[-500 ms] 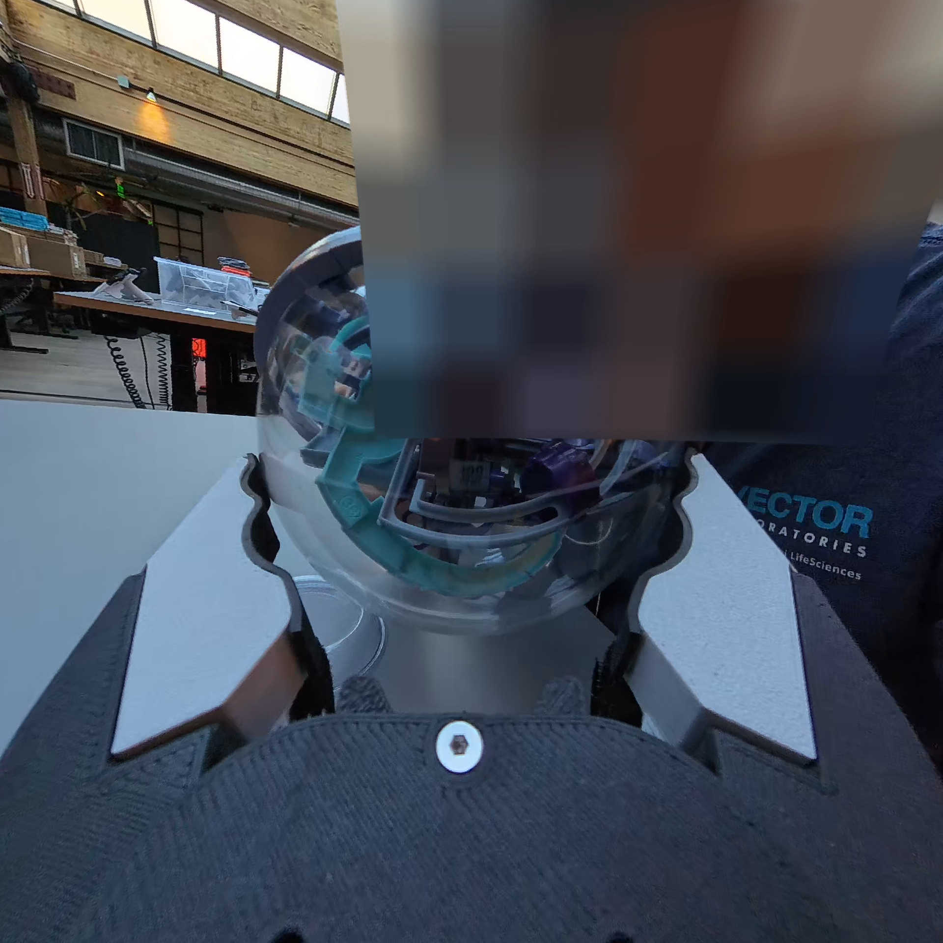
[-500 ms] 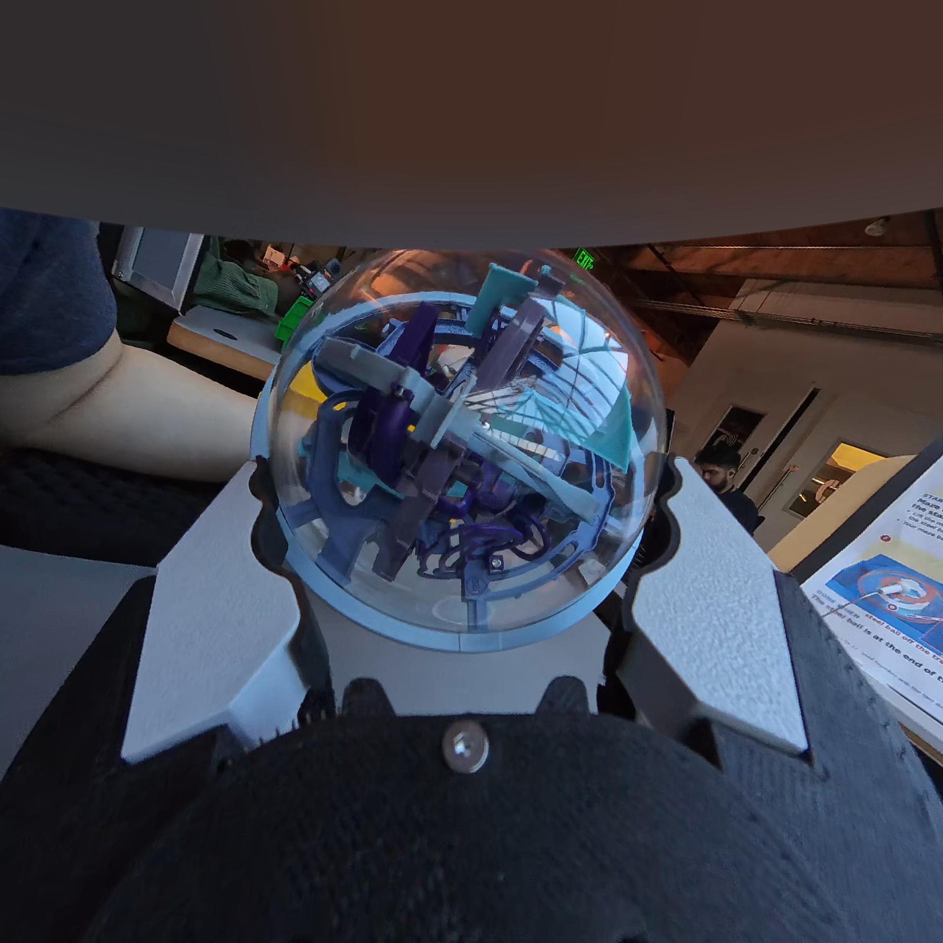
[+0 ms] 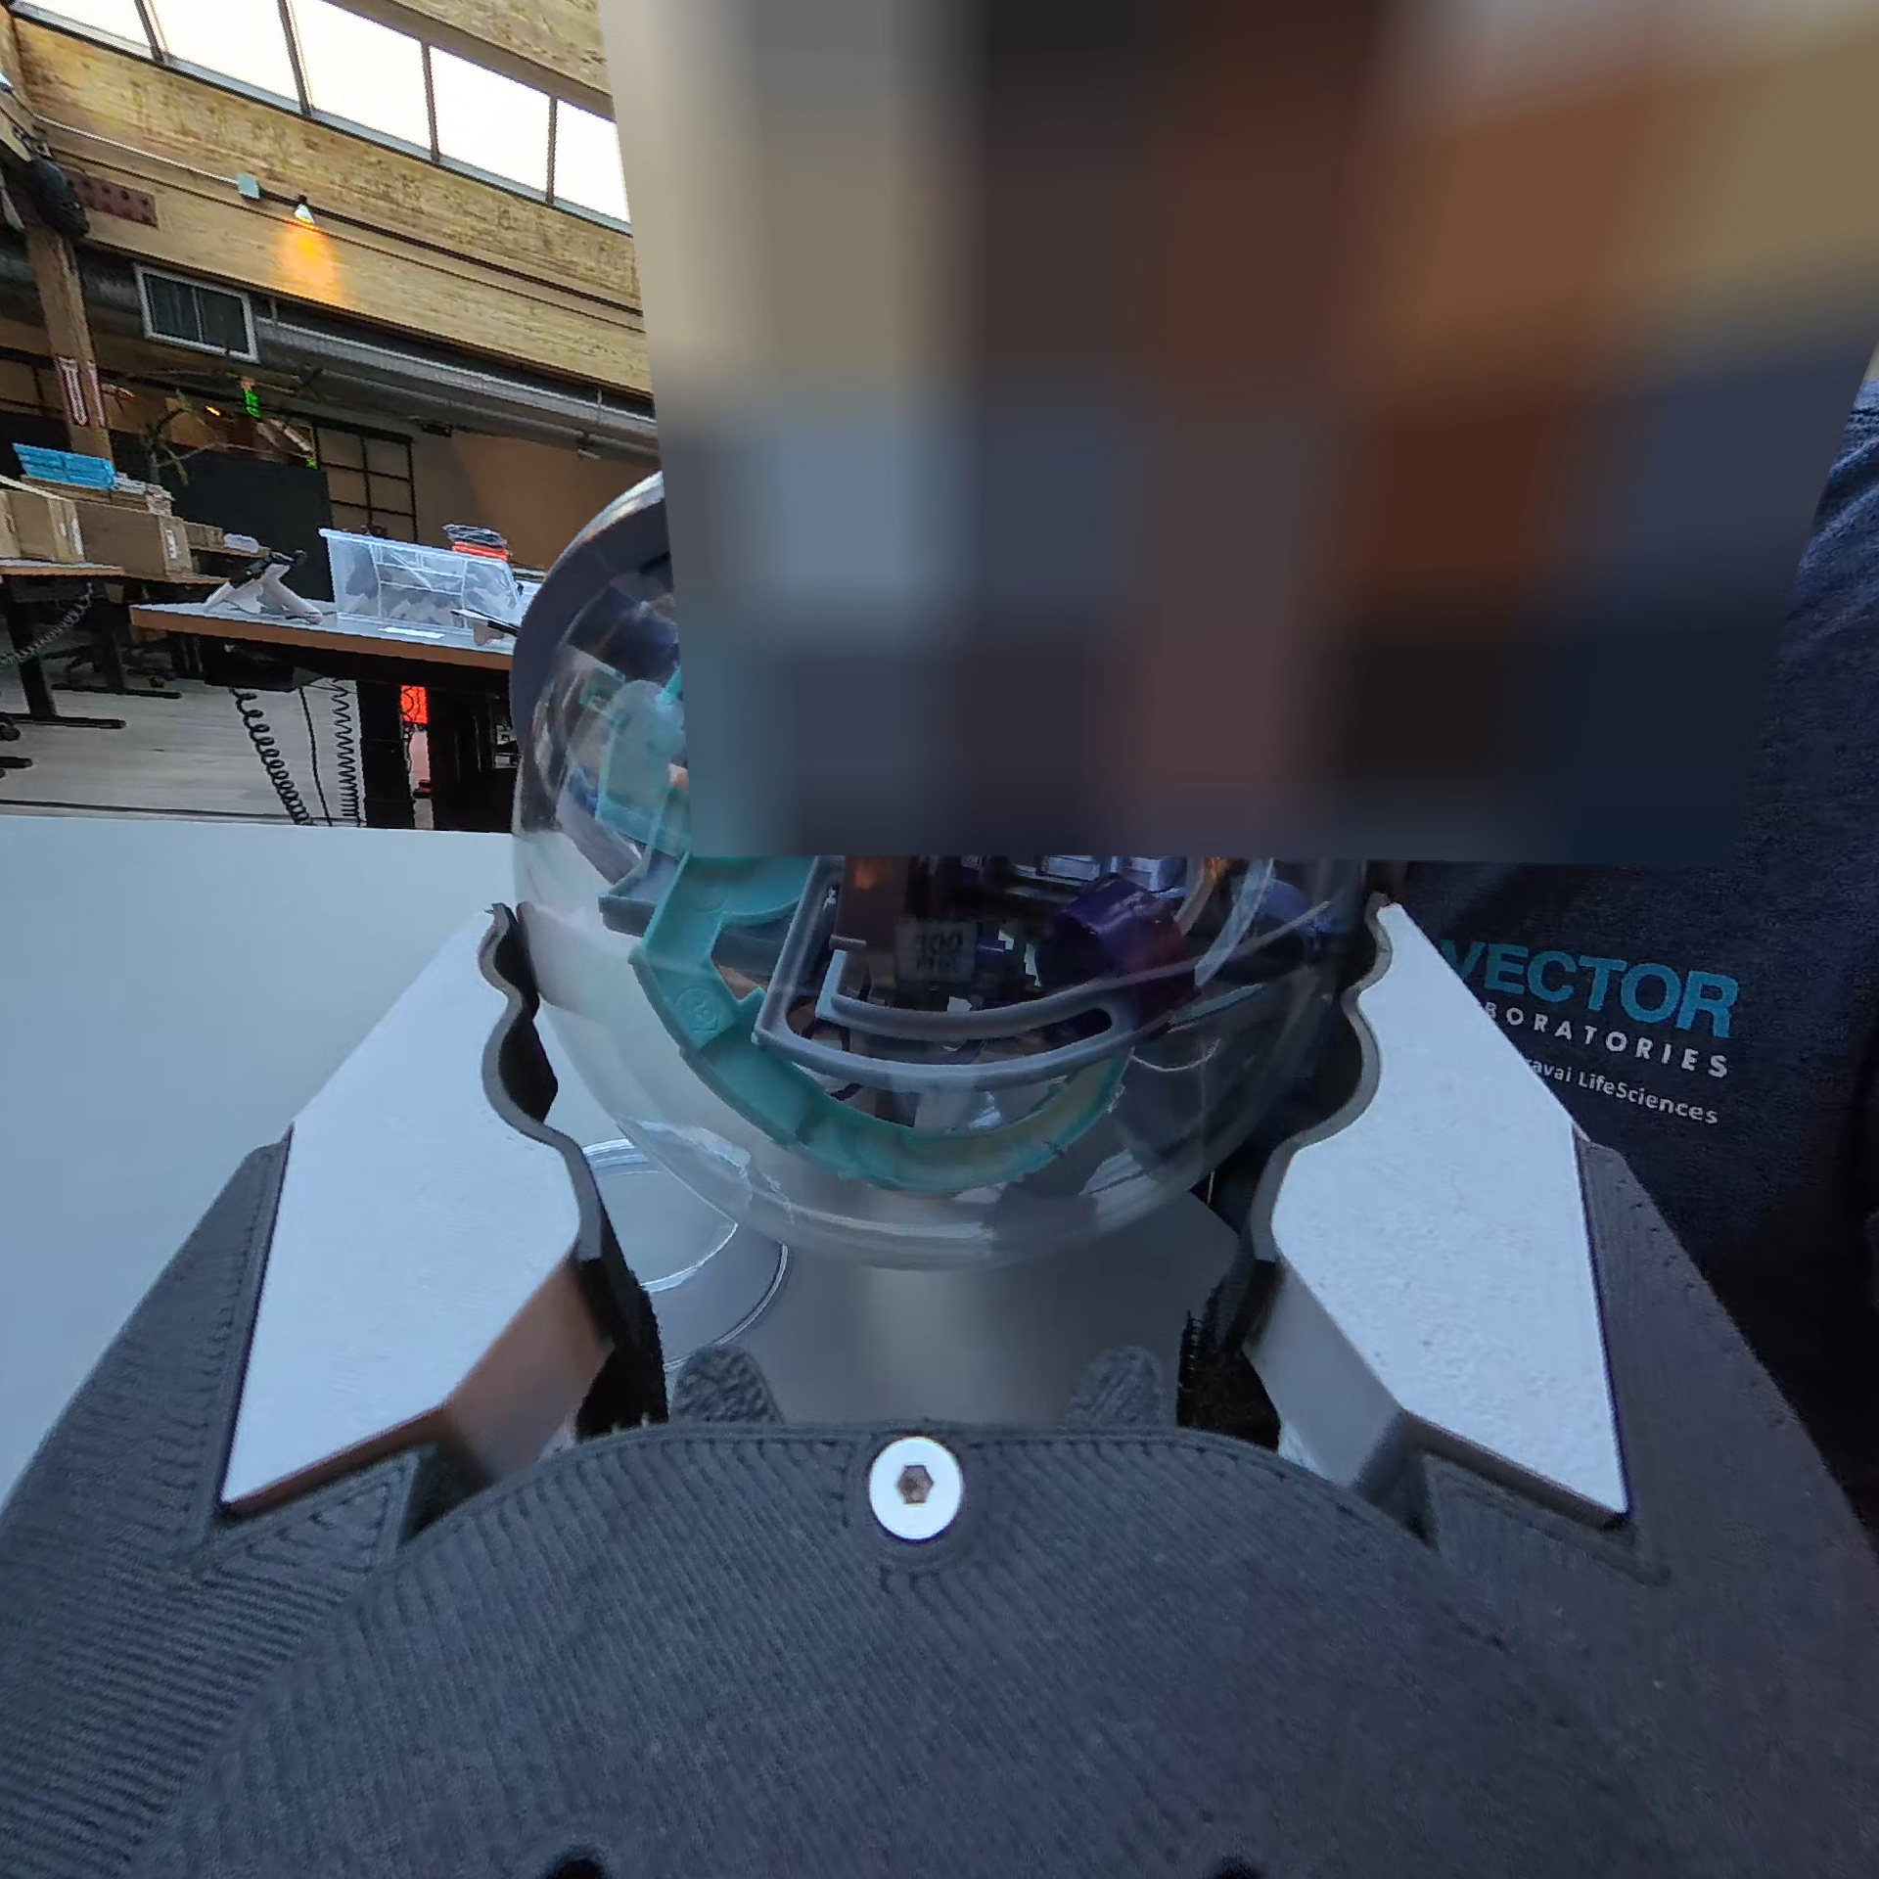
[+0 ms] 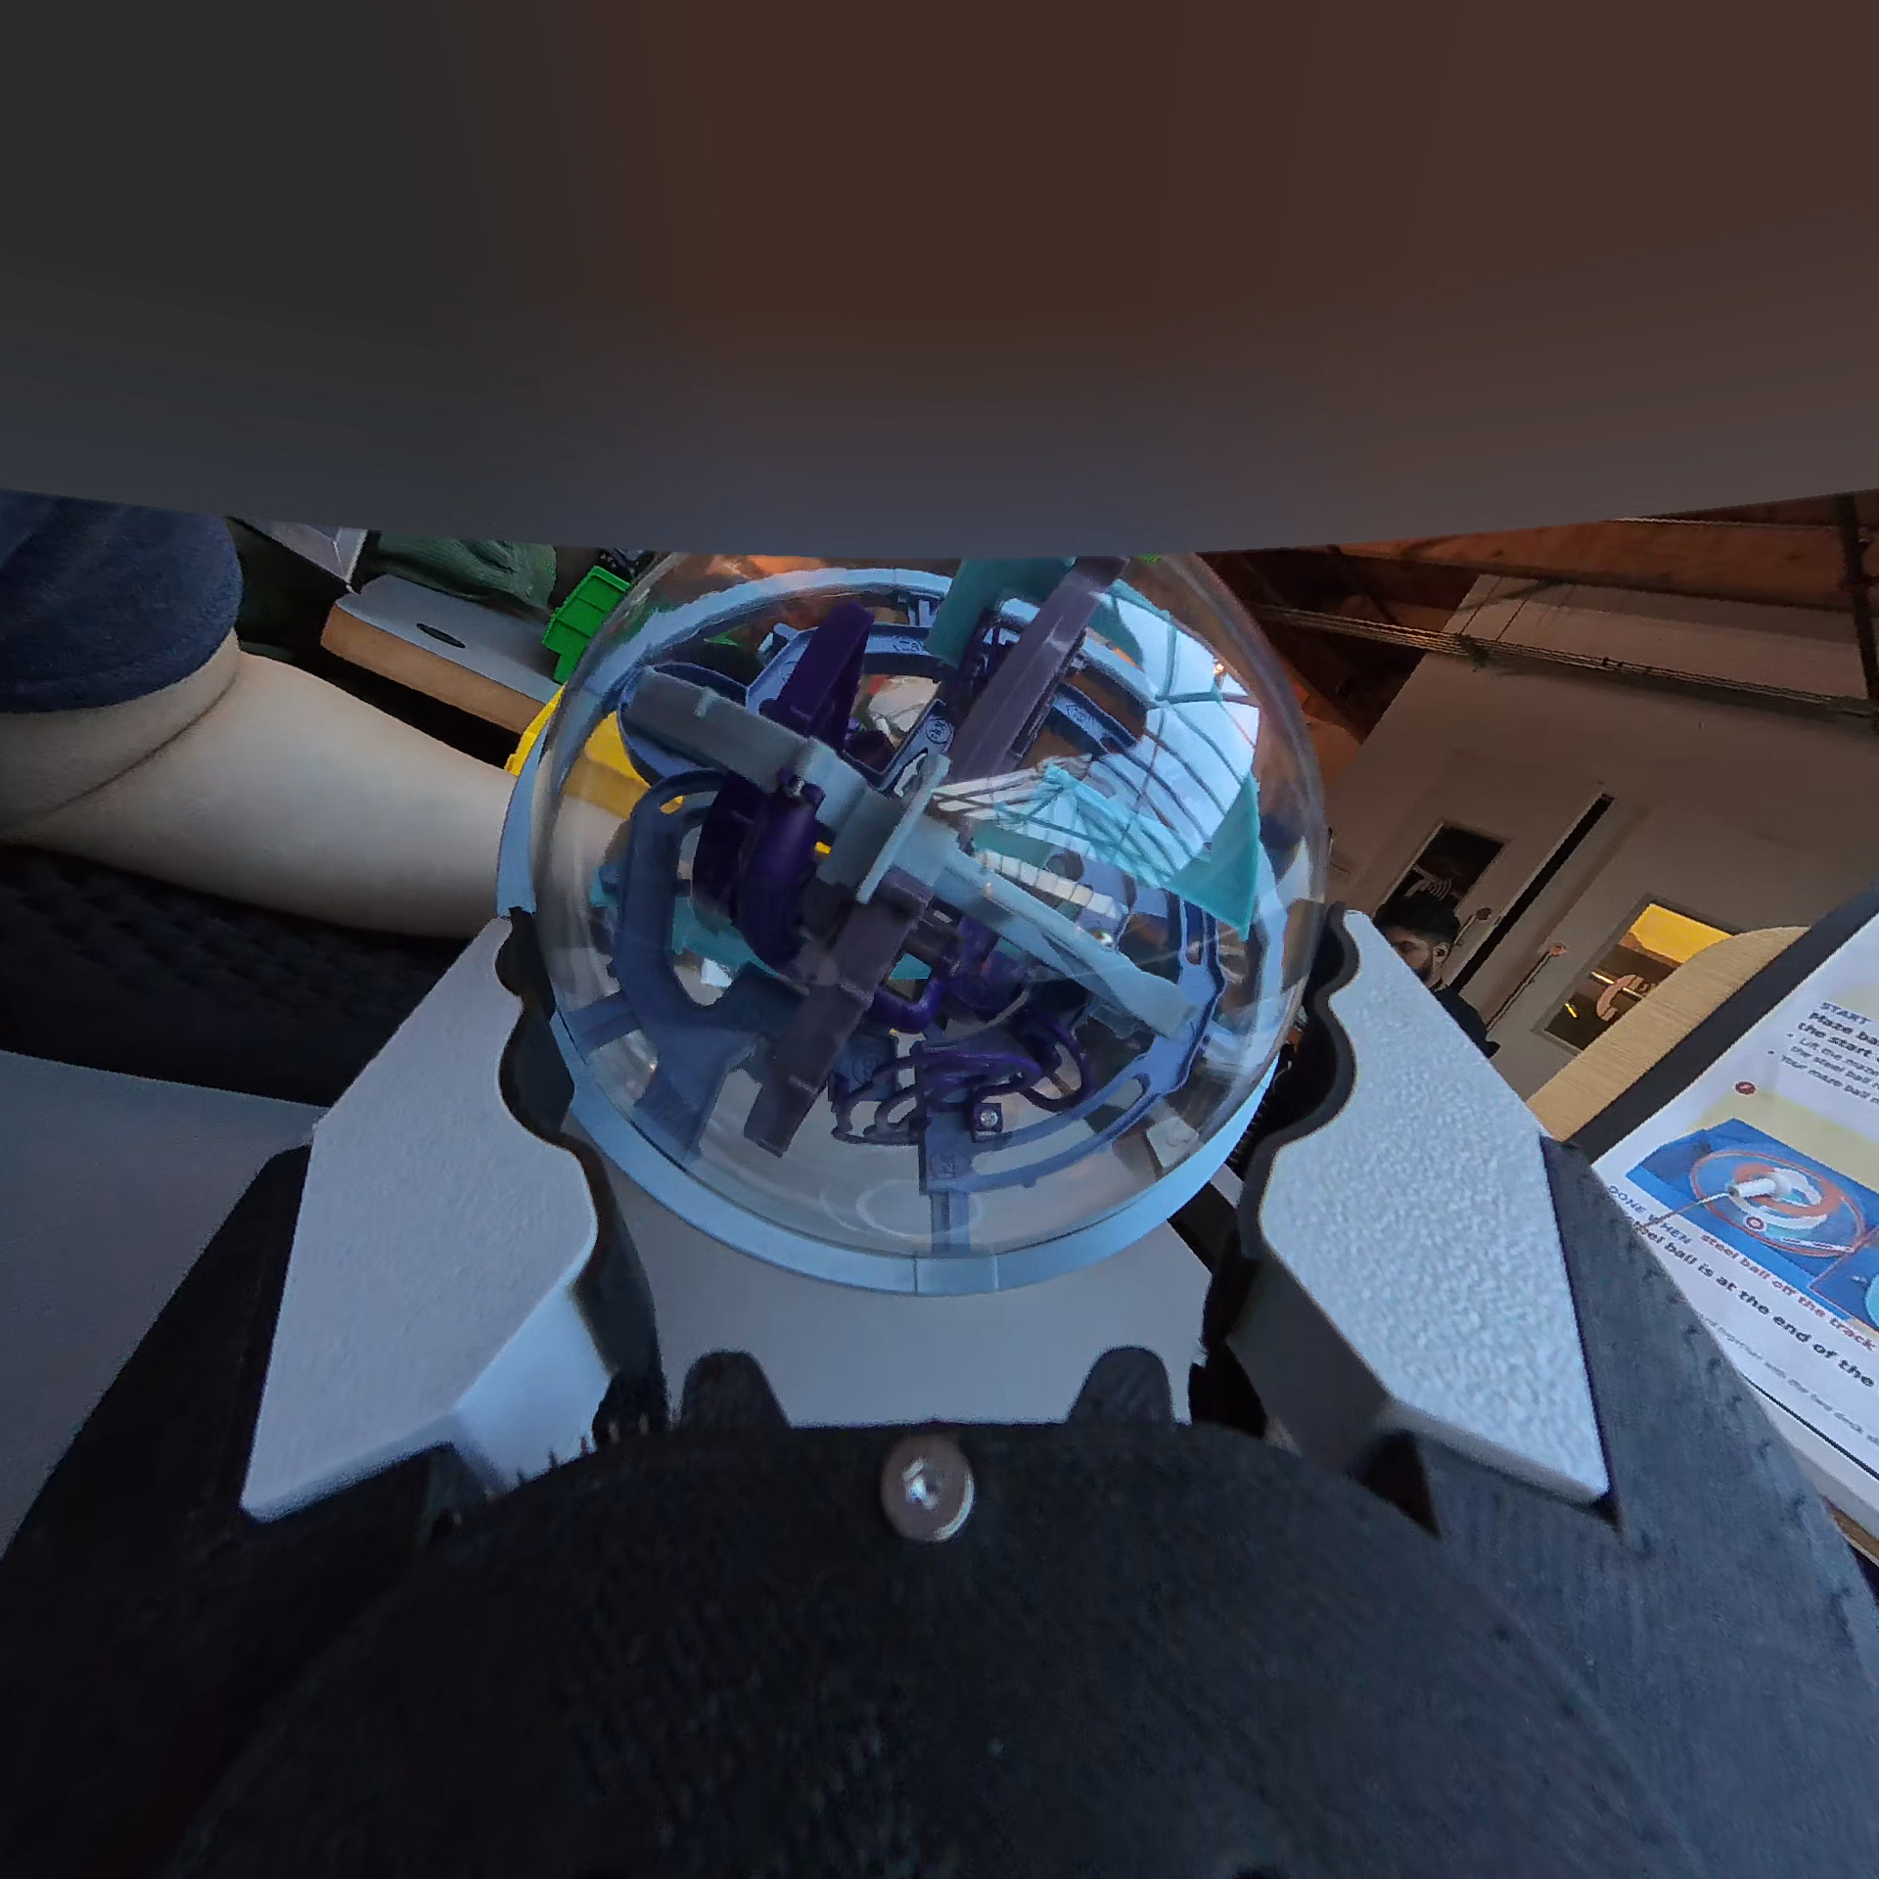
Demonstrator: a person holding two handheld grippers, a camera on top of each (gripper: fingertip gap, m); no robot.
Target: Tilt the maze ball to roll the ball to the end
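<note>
1. Both grippers are clamping the maze ball [image 3: 915, 1098] at once: left gripper [image 3: 930, 1027] and right gripper [image 4: 915, 1027] each have their fingers pressing its clear shell, holding it up above the white worktop [image 3: 183, 976].
2. Risk, I'm guessing: smooth round plastic could be slipping if the 2 tilts are fighting each other, or a quick tilt could be knocking the little ball off its track.
3. Not spotting the little ball anywhere; a blurred patch and glare are hiding the top.

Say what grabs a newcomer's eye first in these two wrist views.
The clear maze ball, packed with purple, grey and teal tracks, fills the middle of the right wrist view, clamped in the right claw. In the left wrist view the left claw grips the same sphere, with a clear round stand on the white table beneath.
</note>
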